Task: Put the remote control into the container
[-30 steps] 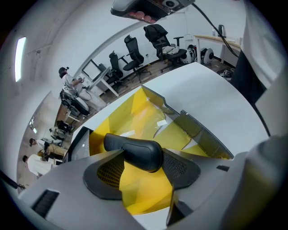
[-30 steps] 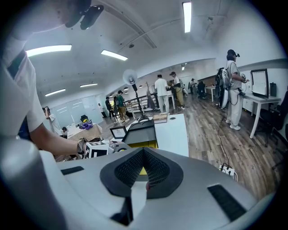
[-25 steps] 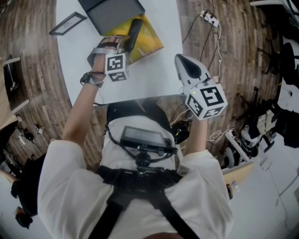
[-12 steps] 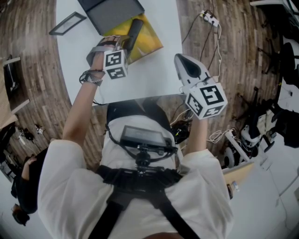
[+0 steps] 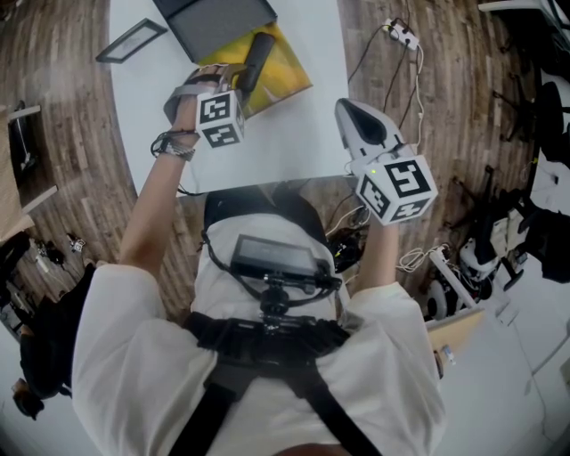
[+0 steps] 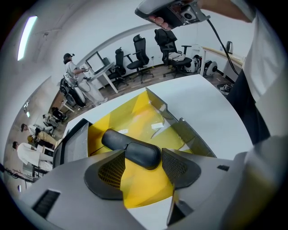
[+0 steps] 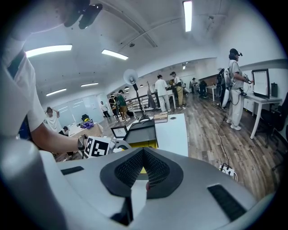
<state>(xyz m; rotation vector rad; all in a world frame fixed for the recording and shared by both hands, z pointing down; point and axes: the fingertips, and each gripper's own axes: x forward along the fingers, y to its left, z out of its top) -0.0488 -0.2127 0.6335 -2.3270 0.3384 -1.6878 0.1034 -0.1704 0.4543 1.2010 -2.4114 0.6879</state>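
- Two grippers are held over the white worktop (image 5: 294, 147), one in each hand of the person.
- The left gripper (image 6: 141, 167) pinches the near end of the remote (image 6: 131, 148) between its two pads.
- The remote is black and long. It sticks out forward from the jaws, over the yellow container (image 6: 139, 114).
- In the head view the remote (image 5: 257, 58) lies slanted above the container (image 5: 289, 76), with its far end toward the grey tray (image 5: 214, 22).
- I cannot tell if the far end of the remote touches the yellow bottom.
- The container has a yellow bottom and low, see-through walls. It stands on the far part of the worktop, just beside the grey tray.
- The left gripper (image 5: 233, 82) is at the near edge of the container.
- The right gripper (image 7: 144, 170) has its jaws pressed together, with nothing between them.
- In the head view the right gripper (image 5: 349, 111) is at the right edge of the worktop, well apart from the container.
- A dark frame (image 5: 130, 42) lies flat on the worktop, to the left of the tray.
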